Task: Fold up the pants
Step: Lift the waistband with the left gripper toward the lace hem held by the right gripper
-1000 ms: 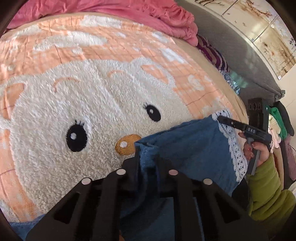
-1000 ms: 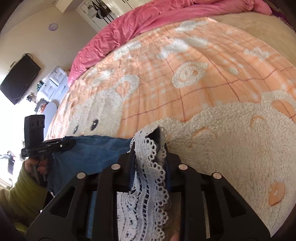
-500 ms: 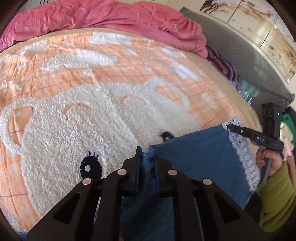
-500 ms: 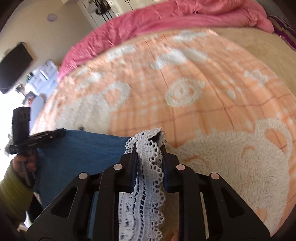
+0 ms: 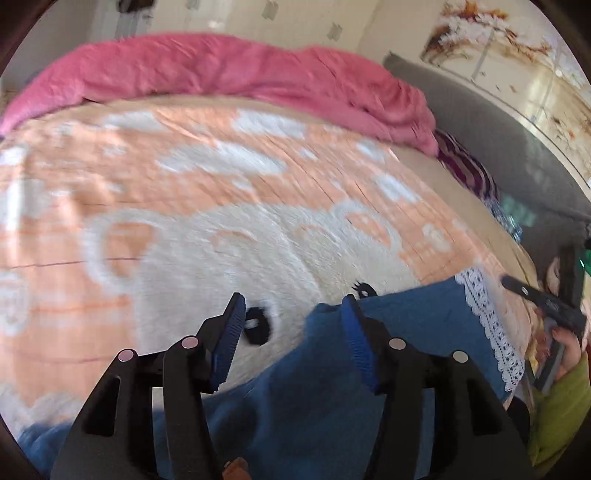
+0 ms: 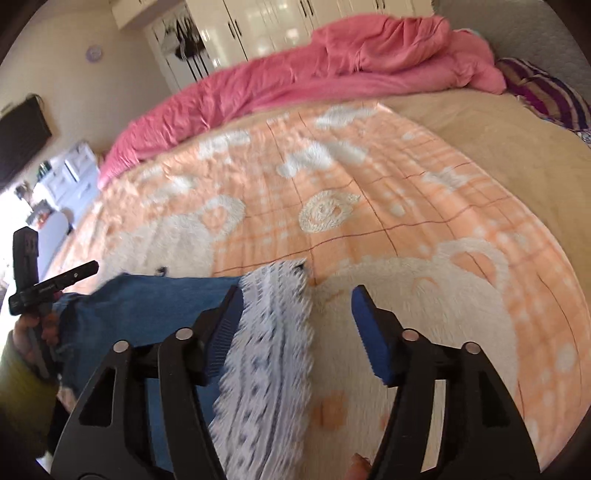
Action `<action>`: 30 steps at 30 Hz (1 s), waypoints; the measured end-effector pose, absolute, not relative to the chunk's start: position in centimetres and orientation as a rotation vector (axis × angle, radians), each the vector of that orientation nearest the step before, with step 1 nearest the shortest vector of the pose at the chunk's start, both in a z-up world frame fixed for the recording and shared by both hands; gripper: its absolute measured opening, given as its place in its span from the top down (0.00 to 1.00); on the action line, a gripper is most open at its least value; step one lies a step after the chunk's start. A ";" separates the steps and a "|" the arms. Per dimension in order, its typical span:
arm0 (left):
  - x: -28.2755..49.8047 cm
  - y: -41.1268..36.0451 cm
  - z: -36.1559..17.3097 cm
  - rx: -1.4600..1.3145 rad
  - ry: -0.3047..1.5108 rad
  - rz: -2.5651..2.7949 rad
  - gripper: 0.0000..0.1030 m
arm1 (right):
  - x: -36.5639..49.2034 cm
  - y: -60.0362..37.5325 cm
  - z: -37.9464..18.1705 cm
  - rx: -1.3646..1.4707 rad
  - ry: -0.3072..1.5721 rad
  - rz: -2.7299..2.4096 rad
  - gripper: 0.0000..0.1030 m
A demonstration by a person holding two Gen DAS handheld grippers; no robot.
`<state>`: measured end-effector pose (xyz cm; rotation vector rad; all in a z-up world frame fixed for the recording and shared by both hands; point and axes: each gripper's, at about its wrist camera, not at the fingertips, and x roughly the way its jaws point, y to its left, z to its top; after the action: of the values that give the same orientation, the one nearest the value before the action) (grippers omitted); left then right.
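Blue pants with a white lace hem lie on the orange bear blanket. My left gripper is opening. A corner of the blue cloth rests against its right finger, and the pads do not pinch it. In the right wrist view the right gripper is opening too. The lace hem lies loose between its fingers, beside the left pad. Each view also shows the other gripper: the right gripper and the left gripper, each held in a hand with a green sleeve.
A rumpled pink duvet runs along the far side of the bed. A purple striped pillow and a grey padded headboard lie to the right. White wardrobes and a dark screen stand beyond the bed.
Both grippers were shut on the pants, the left on a blue corner and the right on the lace hem. Both have now opened, let go of the cloth and lifted away.
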<state>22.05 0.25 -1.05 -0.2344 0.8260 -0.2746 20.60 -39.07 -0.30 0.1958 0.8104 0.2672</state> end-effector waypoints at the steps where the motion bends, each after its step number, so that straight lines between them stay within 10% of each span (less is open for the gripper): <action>1: 21.3 0.7 -0.6 -0.251 0.815 -0.273 0.45 | 19.8 -39.1 -0.1 0.198 0.806 0.272 0.42; 30: 7.1 13.7 -2.1 -0.354 0.839 0.080 0.43 | 9.8 -39.4 -4.9 0.421 0.949 0.256 0.43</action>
<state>7.09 13.71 -2.11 -0.3537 0.8387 0.0798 9.81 -39.39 -4.92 0.4212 0.9489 0.2565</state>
